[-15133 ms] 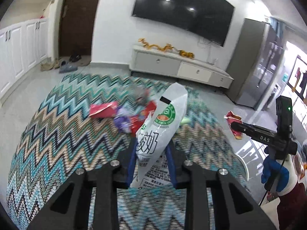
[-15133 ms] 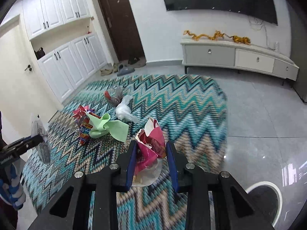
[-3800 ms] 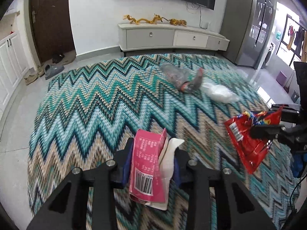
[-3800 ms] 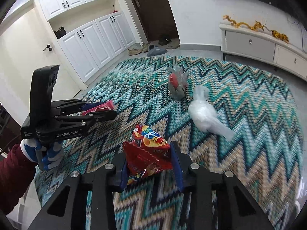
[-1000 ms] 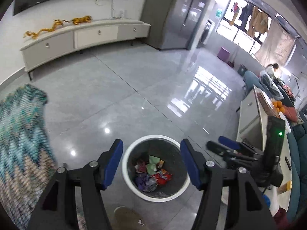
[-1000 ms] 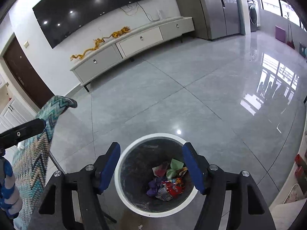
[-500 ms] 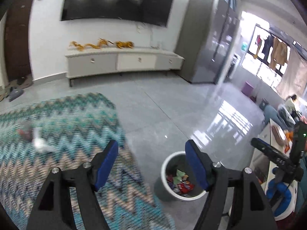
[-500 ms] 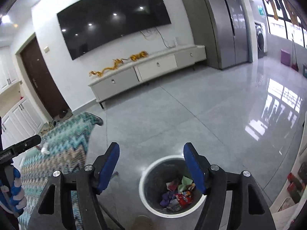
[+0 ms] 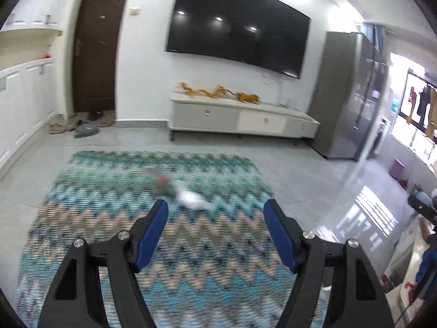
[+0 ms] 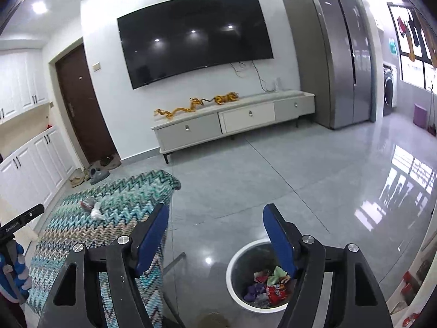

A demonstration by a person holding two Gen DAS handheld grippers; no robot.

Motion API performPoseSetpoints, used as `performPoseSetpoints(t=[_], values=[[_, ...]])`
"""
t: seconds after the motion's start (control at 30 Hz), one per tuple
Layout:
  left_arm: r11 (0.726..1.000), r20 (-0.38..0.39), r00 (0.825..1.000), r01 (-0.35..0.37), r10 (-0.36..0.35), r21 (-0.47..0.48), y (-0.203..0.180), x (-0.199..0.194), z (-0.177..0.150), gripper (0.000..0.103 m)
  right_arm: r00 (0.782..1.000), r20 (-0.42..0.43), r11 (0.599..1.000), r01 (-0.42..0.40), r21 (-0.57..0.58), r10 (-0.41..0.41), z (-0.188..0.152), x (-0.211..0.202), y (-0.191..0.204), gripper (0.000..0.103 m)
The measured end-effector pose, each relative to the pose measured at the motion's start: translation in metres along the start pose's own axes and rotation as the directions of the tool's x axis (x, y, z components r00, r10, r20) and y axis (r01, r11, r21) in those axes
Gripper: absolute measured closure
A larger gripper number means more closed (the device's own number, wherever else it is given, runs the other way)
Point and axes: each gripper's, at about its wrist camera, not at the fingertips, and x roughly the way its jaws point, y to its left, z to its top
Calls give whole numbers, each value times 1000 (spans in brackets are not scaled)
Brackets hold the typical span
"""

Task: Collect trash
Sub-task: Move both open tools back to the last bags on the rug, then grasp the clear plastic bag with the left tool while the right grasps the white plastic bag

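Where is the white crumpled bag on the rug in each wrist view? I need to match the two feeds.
Left wrist: white crumpled bag lies mid-frame on the rug, blurred, just above the gap between the open left tongs.
Right wrist: white crumpled bag sits small at left, on the rug, left of the open right tongs.
Shared landmark: the wall TV.

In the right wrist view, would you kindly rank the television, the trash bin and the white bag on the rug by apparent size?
1. television, clearly largest.
2. trash bin, though it sits very near the camera, and the right gripper hides part of it.
3. white bag, smallest, lying on the rug.
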Motion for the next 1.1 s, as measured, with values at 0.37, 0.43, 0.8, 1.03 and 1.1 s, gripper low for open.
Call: performPoseSetpoints(t=[0.37, 0.43, 0.8, 1.03, 1.1], values=[[994, 15, 996, -81, 82, -80, 91, -23, -24, 27, 998, -16, 992, -64, -110, 62, 12, 14, 80, 32], [992, 8, 996, -87, 89, -86, 100, -23, -28, 27, 996, -26, 988, -83, -127, 81, 14, 23, 95, 32], [996, -77, 995, -66, 62, -57, 105, 33, -23, 27, 975, -142, 962, -199, -188, 174, 5, 94, 152, 33], [999, -158, 987, -22, 16, -40, 93, 106, -12, 27, 949, -223, 940, -269, -207, 223, -2, 152, 175, 33], [999, -175, 985, -11, 4, -42, 91, 125, -7, 27, 939, -247, 933, -292, -209, 239, -5, 171, 181, 33]])
